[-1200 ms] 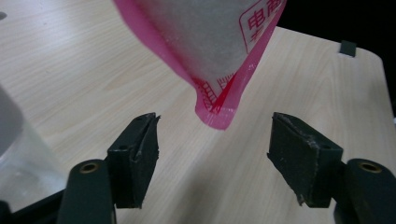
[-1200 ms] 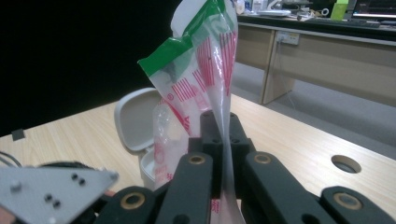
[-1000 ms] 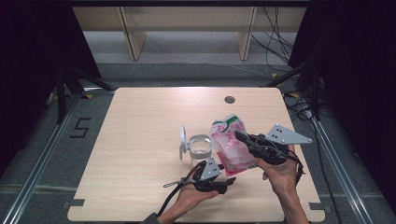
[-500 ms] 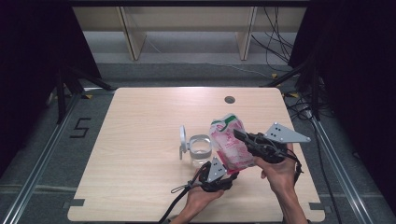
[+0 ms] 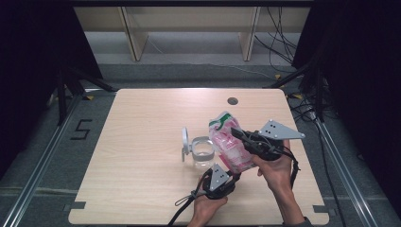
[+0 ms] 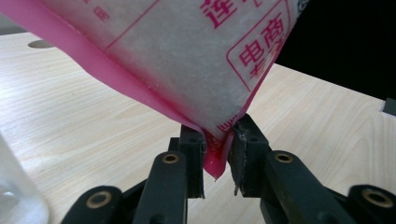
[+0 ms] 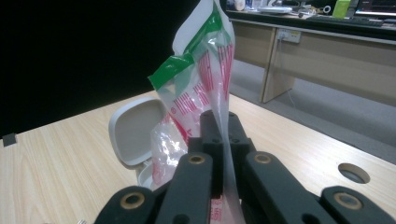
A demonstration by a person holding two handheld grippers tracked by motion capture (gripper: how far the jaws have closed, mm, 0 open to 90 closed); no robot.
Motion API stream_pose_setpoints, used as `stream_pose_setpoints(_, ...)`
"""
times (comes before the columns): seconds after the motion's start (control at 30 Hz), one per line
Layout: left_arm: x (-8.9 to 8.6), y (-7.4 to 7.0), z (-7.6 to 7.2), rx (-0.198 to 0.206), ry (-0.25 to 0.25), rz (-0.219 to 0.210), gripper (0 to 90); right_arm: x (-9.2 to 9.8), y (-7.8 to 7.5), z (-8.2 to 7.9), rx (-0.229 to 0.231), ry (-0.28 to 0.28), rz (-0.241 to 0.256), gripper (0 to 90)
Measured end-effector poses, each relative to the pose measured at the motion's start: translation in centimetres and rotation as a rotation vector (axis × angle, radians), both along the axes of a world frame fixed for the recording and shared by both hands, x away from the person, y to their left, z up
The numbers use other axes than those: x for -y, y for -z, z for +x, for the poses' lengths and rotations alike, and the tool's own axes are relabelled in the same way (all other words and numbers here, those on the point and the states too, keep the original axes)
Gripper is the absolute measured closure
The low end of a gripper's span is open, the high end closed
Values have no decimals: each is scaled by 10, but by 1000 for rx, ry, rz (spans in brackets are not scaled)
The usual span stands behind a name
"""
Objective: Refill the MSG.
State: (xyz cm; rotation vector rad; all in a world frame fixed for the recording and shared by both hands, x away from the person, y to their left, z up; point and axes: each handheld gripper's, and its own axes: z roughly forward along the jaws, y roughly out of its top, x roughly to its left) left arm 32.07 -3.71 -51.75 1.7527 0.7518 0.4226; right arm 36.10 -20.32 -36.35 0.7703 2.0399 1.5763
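A pink and white plastic bag (image 5: 228, 144) with red print and a green strip near its top is held tilted above the table, beside a clear jar (image 5: 203, 153) whose white lid (image 5: 185, 142) is flipped open. My right gripper (image 5: 238, 135) is shut on the bag's upper side edge; in the right gripper view the film (image 7: 205, 79) rises between the jaws of the right gripper (image 7: 222, 128), with the jar lid (image 7: 135, 130) behind it. My left gripper (image 5: 234, 176) is shut on the bag's pink bottom corner (image 6: 217, 154). The jar's glass (image 6: 18, 191) shows at the lower left.
The wooden table (image 5: 142, 142) has a round cable hole (image 5: 232, 100) near its far edge. Wooden shelving (image 5: 189, 28) stands beyond it and cables (image 5: 283, 52) lie on the floor at the right. Both gripper cables trail toward the front edge.
My left gripper has moved right, under the bag, and now pinches its bottom corner. The right gripper and the bag have barely shifted.
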Motion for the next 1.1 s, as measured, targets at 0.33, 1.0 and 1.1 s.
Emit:
stream_pose_setpoints(0.33, -10, -7, 1, -27, -25, -37, 763, -23, -7, 12, -34, -1, -2, 900)
stream_pose_setpoints(1.0, 2, -8, 6, -60, -5, -107, 772, -37, -2, 28, -24, 44, -62, 900)
stream_pose_setpoints(1.1, 4, -8, 6, -61, -6, -125, 773, -37, -2, 30, -34, 20, -58, 900)
